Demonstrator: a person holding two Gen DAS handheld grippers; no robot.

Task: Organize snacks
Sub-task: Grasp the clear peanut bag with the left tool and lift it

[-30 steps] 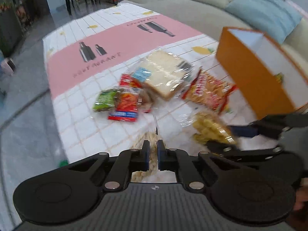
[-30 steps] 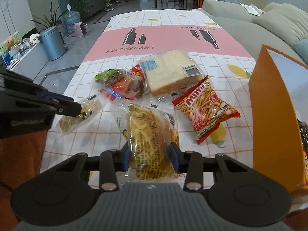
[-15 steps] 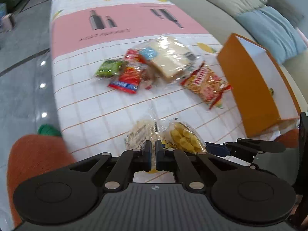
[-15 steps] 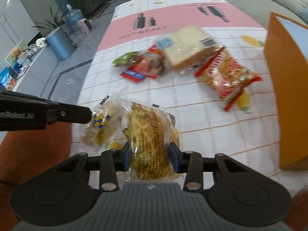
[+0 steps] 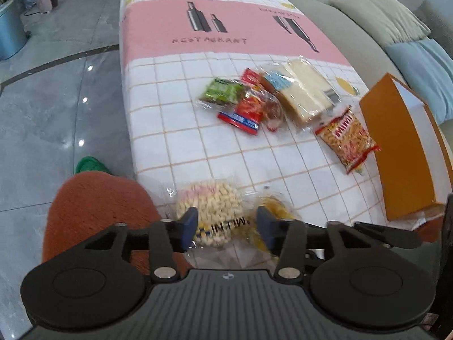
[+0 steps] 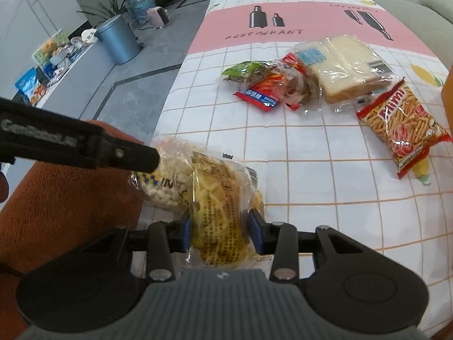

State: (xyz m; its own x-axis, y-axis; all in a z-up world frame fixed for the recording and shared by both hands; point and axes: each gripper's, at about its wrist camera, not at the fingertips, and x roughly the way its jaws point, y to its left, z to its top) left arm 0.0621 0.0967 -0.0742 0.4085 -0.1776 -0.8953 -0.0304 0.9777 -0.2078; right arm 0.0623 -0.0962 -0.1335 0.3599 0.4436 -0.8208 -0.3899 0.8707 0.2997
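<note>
A clear bag of pale puffs (image 5: 209,204) lies at the near edge of the tablecloth (image 5: 175,130). My left gripper (image 5: 226,226) straddles it; its jaws are opening, and the right pad stands apart from the bag. Next to it lies a yellow snack bag (image 6: 218,206), with my right gripper (image 6: 220,229) shut on its sides. In the right wrist view one left finger (image 6: 127,155) reaches over the puffs bag (image 6: 167,181). The yellow bag (image 5: 274,206) shows partly behind the left gripper's right pad.
Mid-table lie a green packet (image 5: 220,92), a red packet (image 5: 249,107), wrapped bread (image 5: 303,93) and a bag of orange sticks (image 5: 348,138). An open orange box (image 5: 396,153) stands at the right edge. A rust-coloured cushion (image 5: 93,206) borders the near-left corner.
The left jaws, shut on the puffs bag's top seam before, have spread wide. Both grippers have come toward the table's near-left corner with their bags.
</note>
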